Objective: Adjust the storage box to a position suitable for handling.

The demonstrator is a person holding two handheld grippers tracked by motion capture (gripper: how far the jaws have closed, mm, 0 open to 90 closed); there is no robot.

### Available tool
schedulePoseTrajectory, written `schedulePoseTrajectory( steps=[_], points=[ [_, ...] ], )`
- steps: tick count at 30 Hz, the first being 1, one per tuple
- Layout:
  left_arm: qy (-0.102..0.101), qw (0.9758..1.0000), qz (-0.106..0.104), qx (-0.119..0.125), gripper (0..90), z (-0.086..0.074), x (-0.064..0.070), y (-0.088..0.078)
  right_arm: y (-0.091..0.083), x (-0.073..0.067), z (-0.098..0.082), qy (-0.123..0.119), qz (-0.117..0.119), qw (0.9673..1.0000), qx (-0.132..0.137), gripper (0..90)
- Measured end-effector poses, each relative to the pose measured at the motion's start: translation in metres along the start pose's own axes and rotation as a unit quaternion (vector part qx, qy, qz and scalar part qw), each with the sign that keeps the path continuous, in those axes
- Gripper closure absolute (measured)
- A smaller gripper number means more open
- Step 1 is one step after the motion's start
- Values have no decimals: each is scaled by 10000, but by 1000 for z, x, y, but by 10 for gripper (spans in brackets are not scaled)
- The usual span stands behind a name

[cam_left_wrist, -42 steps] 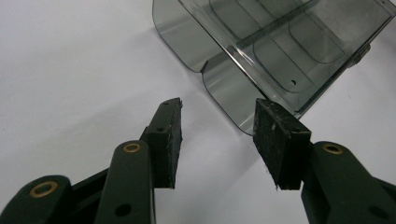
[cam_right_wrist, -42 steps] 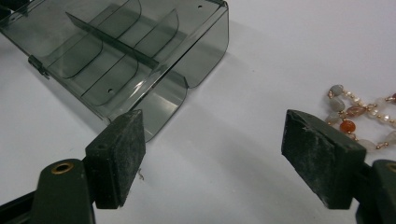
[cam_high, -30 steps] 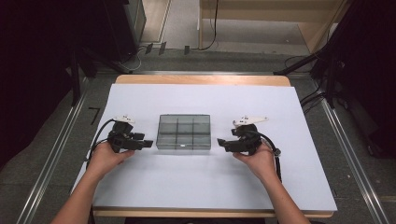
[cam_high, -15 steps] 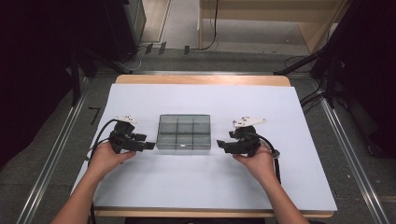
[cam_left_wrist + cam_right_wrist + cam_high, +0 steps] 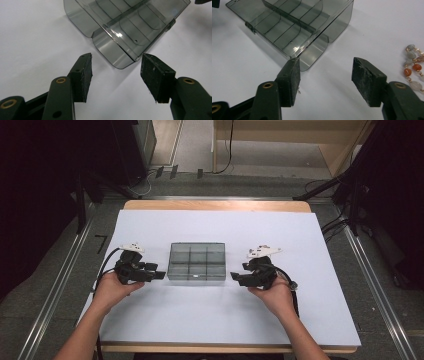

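Observation:
A smoky see-through compartment box (image 5: 196,261) with a closed lid lies on the white sheet at the table's middle. My left gripper (image 5: 159,275) rests just left of it, pointing at its near left corner. In the left gripper view the pads (image 5: 82,75) stand apart around bare sheet, short of the box corner (image 5: 120,57). My right gripper (image 5: 234,277) faces the box's near right corner (image 5: 309,60) the same way. Both grippers' jaws have just been closing a little, and nothing is between them. A string of orange and grey beads (image 5: 414,66) lies beside the right gripper.
The white sheet (image 5: 215,320) covers most of a wooden table, with bare sheet in front of and behind the box. Metal rails (image 5: 375,285) run along both sides of the table. Cables and dark stands lie on the floor beyond the far edge.

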State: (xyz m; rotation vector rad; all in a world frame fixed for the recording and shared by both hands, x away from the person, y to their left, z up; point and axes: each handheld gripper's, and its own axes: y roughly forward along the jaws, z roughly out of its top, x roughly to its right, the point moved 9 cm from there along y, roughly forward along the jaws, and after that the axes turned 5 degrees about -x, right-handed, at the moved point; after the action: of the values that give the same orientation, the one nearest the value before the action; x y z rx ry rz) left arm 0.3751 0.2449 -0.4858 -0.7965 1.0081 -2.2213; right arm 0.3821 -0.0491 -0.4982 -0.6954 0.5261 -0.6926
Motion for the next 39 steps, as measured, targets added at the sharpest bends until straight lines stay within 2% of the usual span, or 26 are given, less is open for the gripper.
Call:
schedulePoseTrajectory(
  steps=[5,9,14,20,24,27,32,39],
  points=[
    [-3,10000,-65,3,464,-2,3,-2,1,-6,1,-43,49,10000,-7,453],
    [-34,10000,-10,28,478,-4,4,-5,3,-10,3,-88,24,10000,-19,481],
    [153,9998,58,87,494,-5,11,-5,2,-15,4,-112,79,9999,7,495],
    [228,9996,113,132,507,-7,17,-2,5,-24,2,-207,88,9997,-21,510],
    [361,9990,188,162,511,-6,21,4,6,-27,1,-233,153,9996,-39,538],
    [427,9988,214,132,525,-8,23,8,8,-26,-1,-235,138,9996,-52,522],
    [293,9991,302,33,503,-7,19,16,11,-27,-2,-256,102,9996,-109,544],
    [421,9984,379,-74,509,-6,22,27,19,-27,-4,-271,72,9993,-228,578]
  ],
)
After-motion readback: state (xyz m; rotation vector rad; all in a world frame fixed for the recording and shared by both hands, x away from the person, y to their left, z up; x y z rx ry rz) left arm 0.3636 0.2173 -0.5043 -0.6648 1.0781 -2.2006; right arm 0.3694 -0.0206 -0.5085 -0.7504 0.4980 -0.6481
